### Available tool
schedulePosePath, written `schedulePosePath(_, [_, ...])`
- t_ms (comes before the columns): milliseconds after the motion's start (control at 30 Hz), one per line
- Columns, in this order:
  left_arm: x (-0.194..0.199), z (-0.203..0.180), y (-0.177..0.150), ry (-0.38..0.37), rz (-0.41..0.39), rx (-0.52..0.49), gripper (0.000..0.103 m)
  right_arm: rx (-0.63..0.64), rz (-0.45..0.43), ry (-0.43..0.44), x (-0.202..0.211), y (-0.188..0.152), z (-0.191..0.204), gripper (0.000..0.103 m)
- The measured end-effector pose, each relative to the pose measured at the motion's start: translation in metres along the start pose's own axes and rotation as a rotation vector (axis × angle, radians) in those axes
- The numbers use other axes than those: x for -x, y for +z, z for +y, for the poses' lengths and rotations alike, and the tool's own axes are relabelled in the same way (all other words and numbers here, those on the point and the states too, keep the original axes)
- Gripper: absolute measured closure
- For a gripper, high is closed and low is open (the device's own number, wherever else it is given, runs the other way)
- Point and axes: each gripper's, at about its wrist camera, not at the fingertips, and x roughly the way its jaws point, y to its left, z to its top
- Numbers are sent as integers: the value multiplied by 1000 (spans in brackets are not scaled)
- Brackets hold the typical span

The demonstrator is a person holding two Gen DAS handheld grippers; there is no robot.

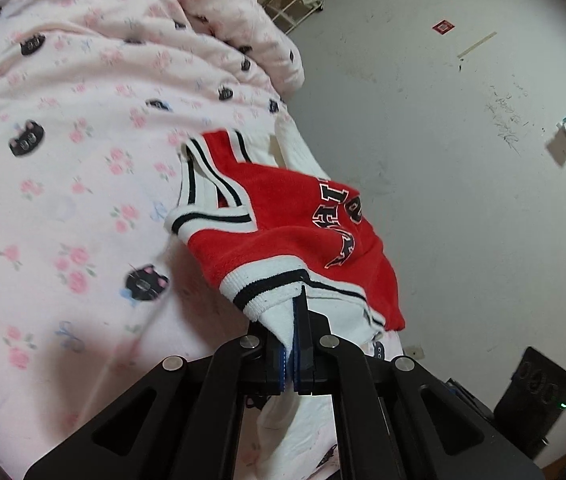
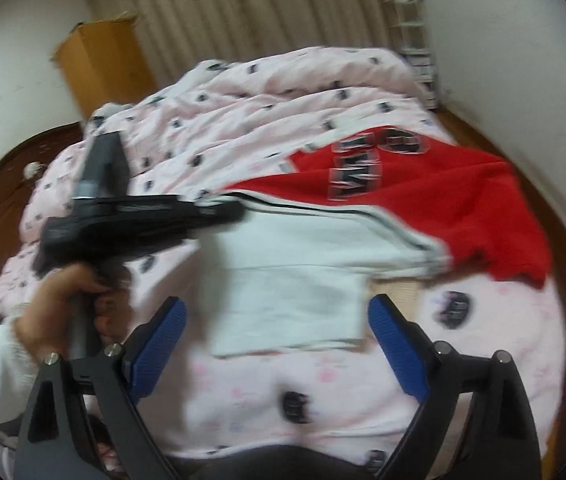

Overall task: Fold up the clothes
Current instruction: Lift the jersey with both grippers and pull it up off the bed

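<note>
On the left side, the left gripper (image 1: 297,312) has its jaws pinched tight on a white bit of the jersey (image 1: 283,216), right by the striped trim, with the cloth bunched up and lifted a little off the bed (image 1: 63,160). From the right wrist view you can see the hand (image 2: 79,300) holding that gripper at the jersey's left edge. The jersey itself is red with black lettering, lying on the pink floral bed, with a white part laid flat over the near side, so it looks like at least one fold is in there, or it's just lying doubled over, can't really say which. The right gripper (image 2: 275,340) hovers above the near edge with its jaws wide apart, holding nothing. Definitely not a tidy finished square right now.
</note>
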Motion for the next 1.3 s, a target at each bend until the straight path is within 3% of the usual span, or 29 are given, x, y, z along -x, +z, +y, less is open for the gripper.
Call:
schedulePosePath(100, [11,3,3,3,-18,1,102,-126,64,-11,-11,-3,-22,8])
schedulePosePath(267, [15,3,1,5,-15,-3,102,-263,121,135,-35,-7,-36,10])
schedulePosePath(300, [15,3,0,6,-14,-4,102,-261,134,141,-40,-5,-33,16])
schedulePosePath(400, [17,3,-2,8,-11,-7,102,-253,173,160,-57,-1,-25,50])
schedulePosePath(467, [18,3,-3,9,-9,-9,102,-273,225,154,-74,1,-25,57])
schedulePosePath(500, [19,3,-3,10,-9,-10,102,-278,247,147,-80,2,-25,68])
schedulePosePath(533, [20,4,-2,10,-12,-8,102,-275,263,139,-84,2,-24,86])
schedulePosePath(600, [24,5,-1,11,-17,-6,102,-266,288,129,-89,2,-20,102])
schedulePosePath(700, [29,8,0,12,-26,-1,102,-243,290,141,-87,0,-10,102])
schedulePosePath(800, [35,10,2,13,-34,3,102,-217,268,83,-77,-5,-4,101])
schedulePosePath(867, [38,11,3,14,-39,6,102,-203,243,17,-67,-6,-2,88])
schedulePosePath(933, [42,13,4,14,-46,8,102,-204,222,6,-60,-7,-2,47])
schedulePosePath(967, [45,13,5,11,-51,8,102,-205,212,5,-56,-7,-2,45])
schedulePosePath(1100, [56,16,6,14,-65,12,102,-203,224,-13,-56,-7,1,45])
schedulePosePath(1300, [70,28,5,27,-76,27,102,-183,294,45,-88,-7,22,50])
